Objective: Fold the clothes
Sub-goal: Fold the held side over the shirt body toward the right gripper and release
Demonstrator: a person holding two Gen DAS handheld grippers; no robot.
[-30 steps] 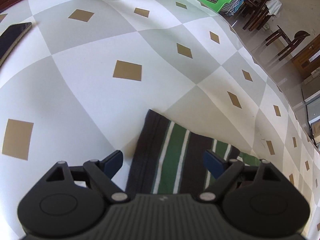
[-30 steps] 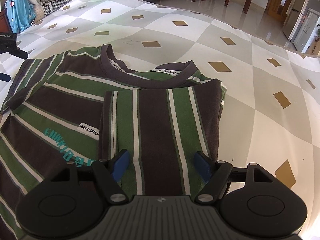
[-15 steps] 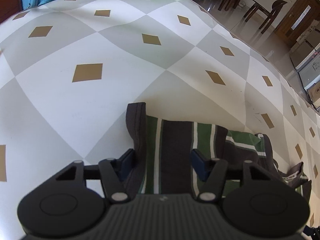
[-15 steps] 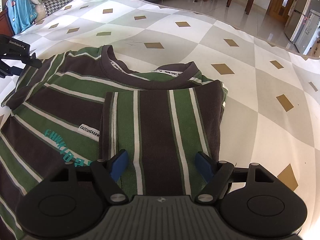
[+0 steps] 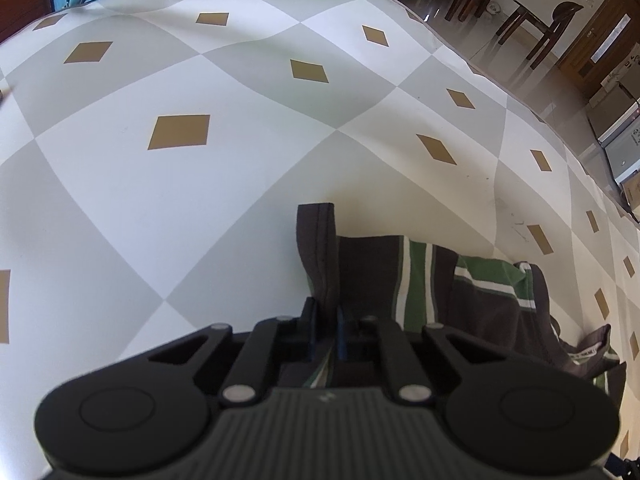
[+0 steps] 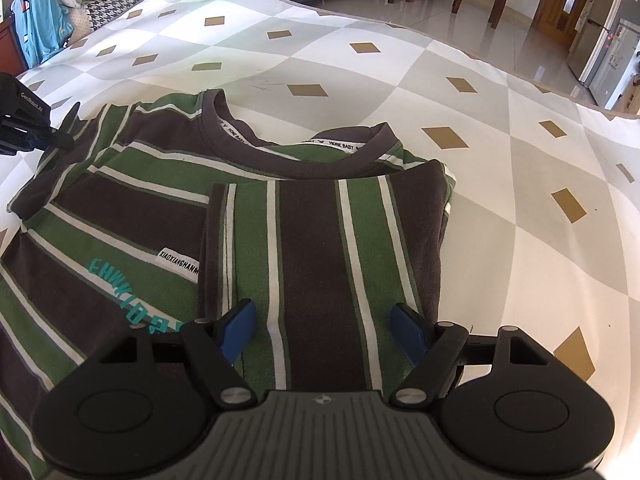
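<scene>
Striped T-shirt: left hand-held gripper pinches sleeve hem; carry it inward, taut. Right hand-held gripper gapes wide.

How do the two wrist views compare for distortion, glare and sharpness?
Left wrist view: strong fisheye bowing of the checked cloth; sharp shadow beside the pinched sleeve; the floor behind reflects light. Right wrist view: the same bowing; the striped shirt is crisp and evenly lit; sunlight washes out the cloth at bottom right; the glossy floor glares. Neither view shows motion blur.
</scene>
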